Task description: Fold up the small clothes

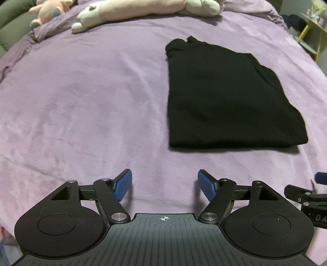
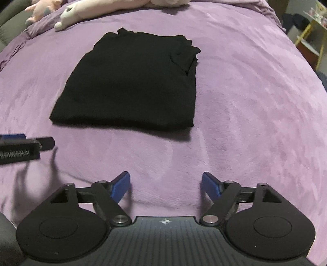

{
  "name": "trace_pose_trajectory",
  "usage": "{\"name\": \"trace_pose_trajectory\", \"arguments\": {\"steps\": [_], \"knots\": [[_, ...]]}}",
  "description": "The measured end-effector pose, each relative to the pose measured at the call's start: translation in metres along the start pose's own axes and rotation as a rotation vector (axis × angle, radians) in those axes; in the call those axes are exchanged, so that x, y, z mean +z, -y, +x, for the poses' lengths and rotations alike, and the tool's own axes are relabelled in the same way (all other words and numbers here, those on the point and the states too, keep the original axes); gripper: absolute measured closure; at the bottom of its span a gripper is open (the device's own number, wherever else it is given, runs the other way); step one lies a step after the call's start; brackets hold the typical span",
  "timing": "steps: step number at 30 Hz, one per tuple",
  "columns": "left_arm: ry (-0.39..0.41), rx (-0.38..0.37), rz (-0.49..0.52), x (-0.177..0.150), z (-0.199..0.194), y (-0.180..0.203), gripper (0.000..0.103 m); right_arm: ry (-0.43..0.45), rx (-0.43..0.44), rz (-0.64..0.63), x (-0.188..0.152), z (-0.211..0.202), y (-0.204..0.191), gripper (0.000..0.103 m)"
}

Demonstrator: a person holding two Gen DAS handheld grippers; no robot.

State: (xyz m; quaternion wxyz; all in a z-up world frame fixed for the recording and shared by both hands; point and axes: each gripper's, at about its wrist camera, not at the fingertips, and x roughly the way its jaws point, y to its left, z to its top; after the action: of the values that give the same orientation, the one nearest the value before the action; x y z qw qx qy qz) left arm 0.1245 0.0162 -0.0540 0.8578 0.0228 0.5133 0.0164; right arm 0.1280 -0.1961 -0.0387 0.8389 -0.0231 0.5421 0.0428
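Observation:
A black garment (image 1: 224, 98) lies folded into a flat rectangle on the purple blanket (image 1: 81, 102). It also shows in the right wrist view (image 2: 132, 81), with bunched fabric at its far right corner. My left gripper (image 1: 165, 185) is open and empty, hovering over bare blanket in front of the garment's left corner. My right gripper (image 2: 166, 187) is open and empty, in front of the garment's right corner. Each gripper shows at the edge of the other's view: the right one (image 1: 308, 196) and the left one (image 2: 22, 146).
Plush toys (image 1: 143, 10) lie along the far edge of the bed, and show in the right wrist view (image 2: 67, 14) too. A yellow-framed shelf (image 1: 310, 34) stands beyond the bed's right side. Grey upholstery (image 1: 10, 26) is at the far left.

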Motion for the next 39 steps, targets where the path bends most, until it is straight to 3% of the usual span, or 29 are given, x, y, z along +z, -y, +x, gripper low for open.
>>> {"name": "trace_pose_trajectory", "arguments": {"steps": [13, 39], "knots": [[-0.021, 0.043, 0.024, 0.016, -0.007, 0.01, 0.022, -0.013, -0.045, 0.068, 0.032, -0.004, -0.016, 0.02], [-0.002, 0.054, 0.039, 0.019, -0.012, 0.016, 0.021, 0.01, -0.054, 0.104, 0.036, -0.011, -0.016, 0.02]]}}
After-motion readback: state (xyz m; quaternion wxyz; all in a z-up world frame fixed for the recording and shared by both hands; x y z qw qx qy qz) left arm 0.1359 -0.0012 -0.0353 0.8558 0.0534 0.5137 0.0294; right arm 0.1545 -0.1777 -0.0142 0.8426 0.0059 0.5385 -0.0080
